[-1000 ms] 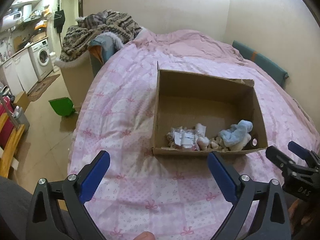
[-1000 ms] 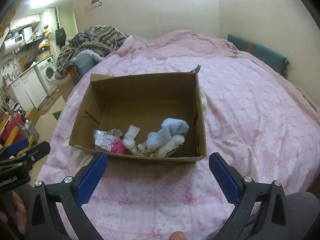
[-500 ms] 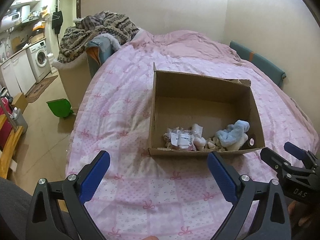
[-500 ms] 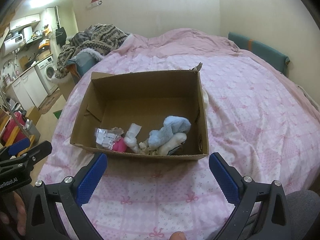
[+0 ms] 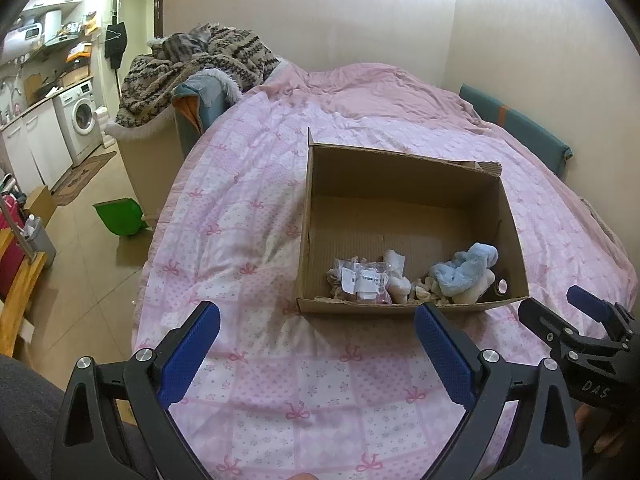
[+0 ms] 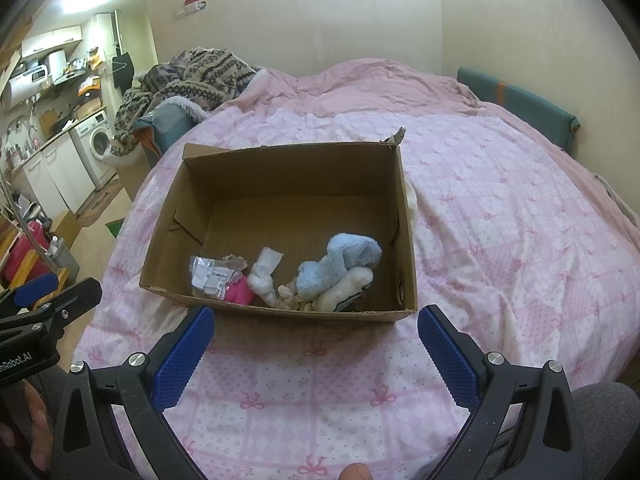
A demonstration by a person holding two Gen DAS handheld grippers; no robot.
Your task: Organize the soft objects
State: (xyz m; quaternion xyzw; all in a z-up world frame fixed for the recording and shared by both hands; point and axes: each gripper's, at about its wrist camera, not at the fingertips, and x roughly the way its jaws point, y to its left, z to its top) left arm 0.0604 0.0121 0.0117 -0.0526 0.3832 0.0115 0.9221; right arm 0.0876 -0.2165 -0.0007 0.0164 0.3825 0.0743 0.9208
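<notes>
Cardboard box [image 6: 404,216] on bed [image 6: 500,220]; blue fleece item [image 6: 340,264] inside, near-right corner. Left gripper [image 5: 316,344] and right gripper [image 6: 316,344] before the box: fingers apart, empty.

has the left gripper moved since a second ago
Yes. The left gripper has drawn back: in its own view the cardboard box now sits smaller and farther from its fingertips.

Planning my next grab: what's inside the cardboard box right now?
Along the near wall of the cardboard box: a labelled plastic packet, something pink, white knotted socks, a light blue fluffy sock over a cream one. Whatever lies beneath the pile is hidden.
</notes>
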